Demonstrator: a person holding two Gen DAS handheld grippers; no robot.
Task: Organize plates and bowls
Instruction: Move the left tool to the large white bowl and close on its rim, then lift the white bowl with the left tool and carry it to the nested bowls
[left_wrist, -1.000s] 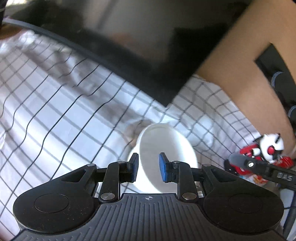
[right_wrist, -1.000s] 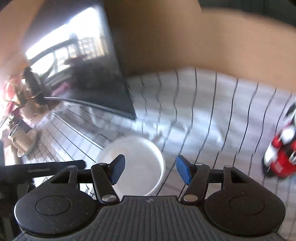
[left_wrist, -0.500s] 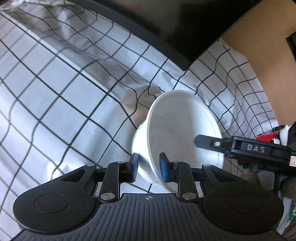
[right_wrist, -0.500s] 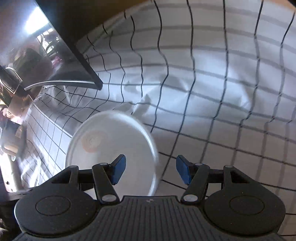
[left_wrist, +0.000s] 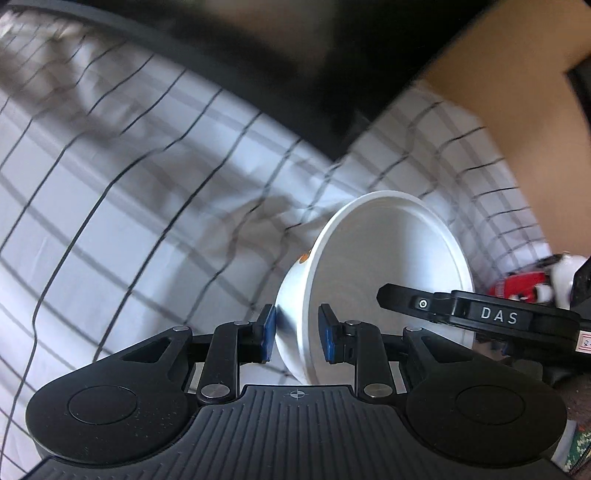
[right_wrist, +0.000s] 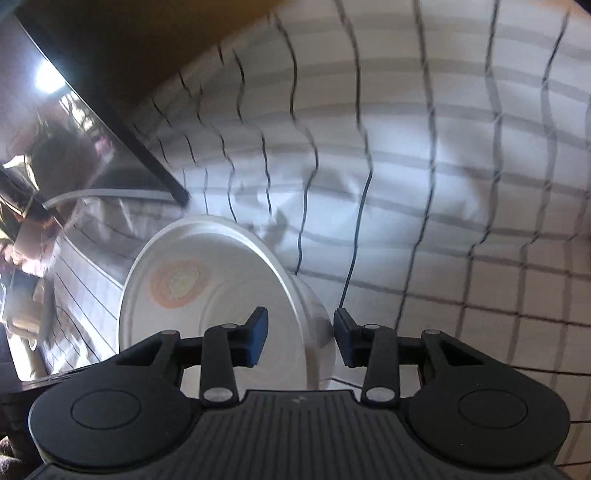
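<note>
Left gripper (left_wrist: 293, 334), low centre of left wrist view: blue pads straddle the near wall of the white bowl (left_wrist: 388, 266), one pad outside, one inside, clamped on the wall w/ little or no gap showing. Right gripper (right_wrist: 299, 338), low centre of right wrist view: jaws closing, the bowl's (right_wrist: 207, 291) rim and wall sit btwn them, but the pads look not yet pressed on, a gap shows each side. So both grippers are at the same bowl, on opposite sides of its rim; in the left view the right gripper's finger reaches in from the lower right edge. The bowl is tilted, mouth facing right in the left view and left in the right view, over the checked cloth (left_wrist: 147, 221). Beyond, upper frame, a dark glossy panel (left_wrist: 295, 66); far right, a red-and-white toy (left_wrist: 535, 280), blurred.
</note>
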